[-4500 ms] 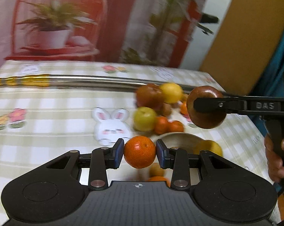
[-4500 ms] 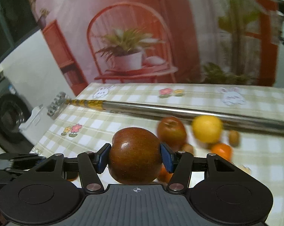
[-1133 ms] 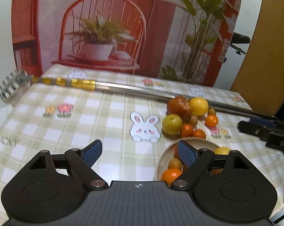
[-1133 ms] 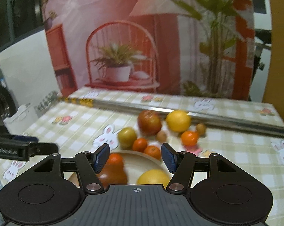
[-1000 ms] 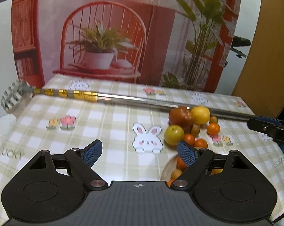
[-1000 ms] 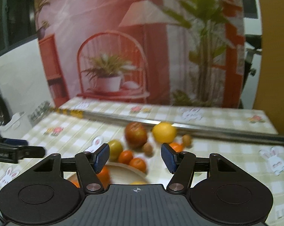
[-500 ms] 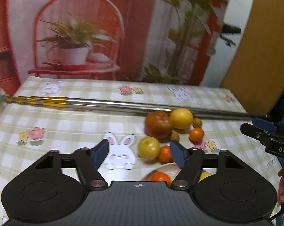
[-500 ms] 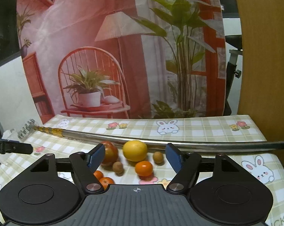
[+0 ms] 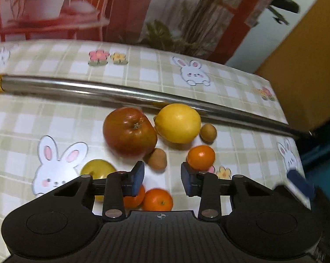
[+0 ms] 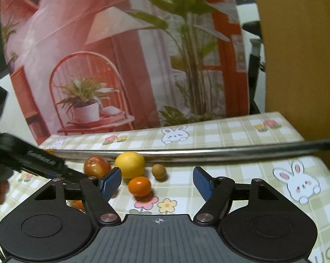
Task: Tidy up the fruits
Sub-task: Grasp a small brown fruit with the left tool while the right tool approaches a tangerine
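Several fruits sit loose in the middle of the left wrist view, on the checked tablecloth (image 9: 55, 114) just below the long metal pole (image 9: 121, 92): biggest is the red apple (image 9: 129, 131), touching the lemon (image 9: 178, 122) to its right. Next in size is a yellow-green fruit (image 9: 97, 171) at lower left, partly behind the gripper body. Three mandarins follow, one (image 9: 201, 156) right of centre and two (image 9: 157, 199) at the bottom, tucked under the jaws. Smallest are two brown fruits, one (image 9: 157, 159) just below the apple and one (image 9: 208, 132) beside the lemon.

The left gripper (image 9: 162, 179) is empty, its jaws closing with only bare cloth showing between them. The small brown fruit below the apple looks like its target; it lies just ahead of the tips, so the gripper should probably advance further before it pinches, and stay off the apple, which touches that fruit.

The right gripper (image 10: 157, 183) is also empty, its jaws about half spread, with a mandarin (image 10: 139, 186) beyond them near the left pad.

Open cloth lies at centre right of the right wrist view, toward the table's right edge. The pole blocks any reach past the fruit, and the other gripper's arm crosses the left of that view.
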The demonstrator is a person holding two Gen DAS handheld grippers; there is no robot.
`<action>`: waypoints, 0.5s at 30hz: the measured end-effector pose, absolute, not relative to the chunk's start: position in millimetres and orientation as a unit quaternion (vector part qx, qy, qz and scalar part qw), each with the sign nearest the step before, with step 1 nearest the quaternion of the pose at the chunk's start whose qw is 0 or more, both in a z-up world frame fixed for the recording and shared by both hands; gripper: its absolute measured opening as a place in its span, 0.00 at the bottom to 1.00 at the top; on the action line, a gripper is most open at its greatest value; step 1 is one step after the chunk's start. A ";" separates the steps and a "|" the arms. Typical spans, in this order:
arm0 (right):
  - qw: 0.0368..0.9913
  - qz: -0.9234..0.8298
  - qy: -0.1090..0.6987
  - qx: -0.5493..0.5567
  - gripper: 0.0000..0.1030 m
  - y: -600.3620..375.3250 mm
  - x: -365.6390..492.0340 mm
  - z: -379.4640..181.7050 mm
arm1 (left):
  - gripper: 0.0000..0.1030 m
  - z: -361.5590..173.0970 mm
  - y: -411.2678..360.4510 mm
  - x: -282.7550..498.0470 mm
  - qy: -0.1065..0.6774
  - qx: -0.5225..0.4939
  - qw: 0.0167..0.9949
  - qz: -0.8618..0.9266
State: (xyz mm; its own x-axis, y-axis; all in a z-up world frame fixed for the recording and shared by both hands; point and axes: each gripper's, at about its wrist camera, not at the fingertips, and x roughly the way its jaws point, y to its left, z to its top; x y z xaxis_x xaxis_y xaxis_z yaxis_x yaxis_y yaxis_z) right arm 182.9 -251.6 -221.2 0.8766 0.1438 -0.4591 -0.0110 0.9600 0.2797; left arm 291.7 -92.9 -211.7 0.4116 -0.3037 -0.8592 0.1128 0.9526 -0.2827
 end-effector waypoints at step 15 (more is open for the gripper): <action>0.952 0.046 0.240 0.184 0.67 -271.8 184.3 -241.2 | 0.36 -230.3 -129.5 305.5 0.517 -0.037 0.853 -0.064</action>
